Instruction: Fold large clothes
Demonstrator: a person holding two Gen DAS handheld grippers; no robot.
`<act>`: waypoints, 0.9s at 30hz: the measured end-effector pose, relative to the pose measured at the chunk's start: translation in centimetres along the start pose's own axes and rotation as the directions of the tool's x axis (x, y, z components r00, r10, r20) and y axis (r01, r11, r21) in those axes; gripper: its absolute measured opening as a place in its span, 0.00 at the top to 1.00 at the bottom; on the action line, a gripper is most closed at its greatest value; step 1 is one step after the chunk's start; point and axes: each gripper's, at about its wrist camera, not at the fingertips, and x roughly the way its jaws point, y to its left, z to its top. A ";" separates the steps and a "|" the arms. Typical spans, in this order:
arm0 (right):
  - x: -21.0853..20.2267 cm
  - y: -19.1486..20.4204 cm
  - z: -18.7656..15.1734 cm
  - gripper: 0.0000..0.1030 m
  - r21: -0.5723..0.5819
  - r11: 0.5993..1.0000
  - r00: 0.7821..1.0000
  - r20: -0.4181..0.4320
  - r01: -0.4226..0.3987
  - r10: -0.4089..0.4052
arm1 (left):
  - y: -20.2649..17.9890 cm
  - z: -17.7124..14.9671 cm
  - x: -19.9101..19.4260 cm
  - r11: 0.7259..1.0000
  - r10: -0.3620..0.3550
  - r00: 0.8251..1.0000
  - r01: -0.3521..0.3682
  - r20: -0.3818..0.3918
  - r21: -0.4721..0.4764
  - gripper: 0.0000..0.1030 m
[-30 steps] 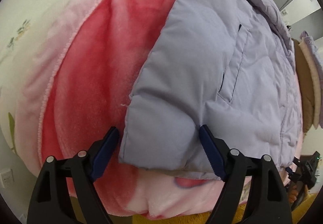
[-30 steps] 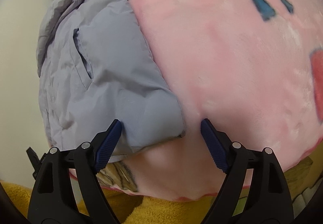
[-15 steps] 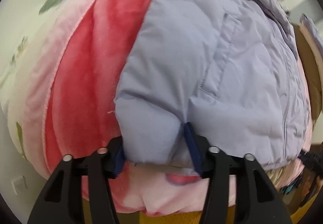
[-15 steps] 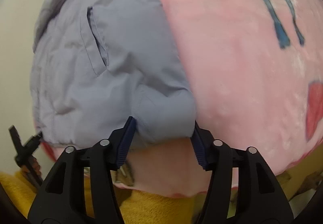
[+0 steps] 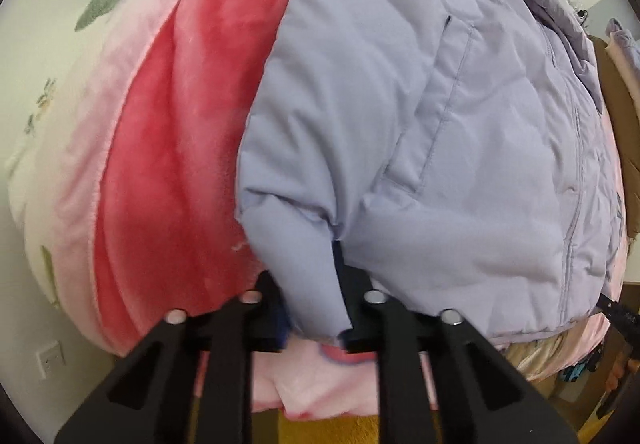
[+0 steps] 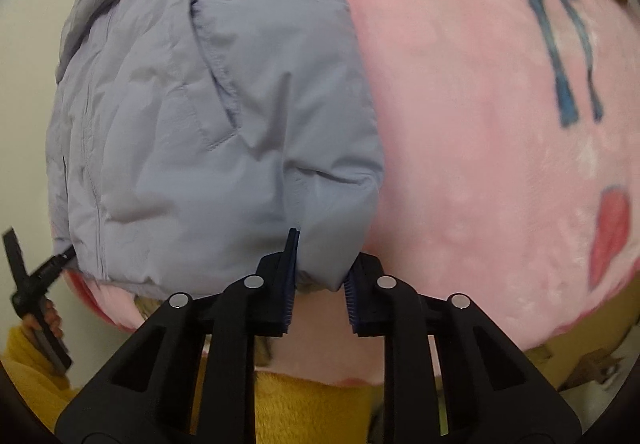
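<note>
Progress: early | my left claw [image 5: 314,308] and right claw [image 6: 320,284] closing on jacket [image 5: 460,131] hem corners just ahead | folding itself remains

The lavender jacket [image 5: 460,147] is a padded, quilted cloth with a smooth, matt shell that puckers into soft wrinkles along its stitched seams and pocket edge. Under it lies a blanket [image 5: 168,147] of plush fleece, fuzzy and matt, in pink and red; in the right wrist view its nap looks slightly pilled, with a printed blue bow [image 6: 560,35] on it. The left gripper [image 5: 310,308] and right gripper [image 6: 320,292] are matt black plastic with small shiny metal pins, and the right gripper's blue pads [image 6: 288,284] look ribbed and rubbery. A yellow sleeve [image 6: 312,404] looks like thick, fluffy terry cloth.
</note>
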 end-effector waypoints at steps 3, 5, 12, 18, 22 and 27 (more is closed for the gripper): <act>-2.0 0.1 -0.1 0.85 0.007 1.000 1.000 0.011 -0.006 0.006 | -0.4 0.3 -1.2 1.000 0.012 0.999 -0.013 -0.029 -0.027 0.91; -3.2 0.2 -0.2 0.86 0.009 1.000 1.000 0.020 -0.014 0.013 | -0.1 0.8 -2.7 0.999 0.016 0.999 -0.018 -0.045 -0.033 0.92; -9.8 2.2 0.3 0.88 -0.065 0.996 0.997 0.048 -0.054 0.058 | -0.9 1.9 -9.5 0.999 0.035 0.999 -0.036 -0.033 -0.015 0.93; -15.6 2.2 3.9 0.89 -0.027 0.976 0.958 0.187 -0.215 0.216 | 0.9 2.8 -13.8 0.996 0.001 0.995 0.008 0.099 -0.093 0.95; -18.7 3.7 8.1 0.90 -0.108 0.970 0.929 0.284 -0.216 0.238 | -0.3 6.0 -17.2 0.995 0.033 0.969 -0.009 0.245 -0.101 0.95; -20.0 5.9 13.7 0.90 -0.208 0.964 0.890 0.390 -0.164 0.236 | -4.4 11.2 -18.3 0.991 0.134 0.891 -0.119 0.433 -0.061 0.95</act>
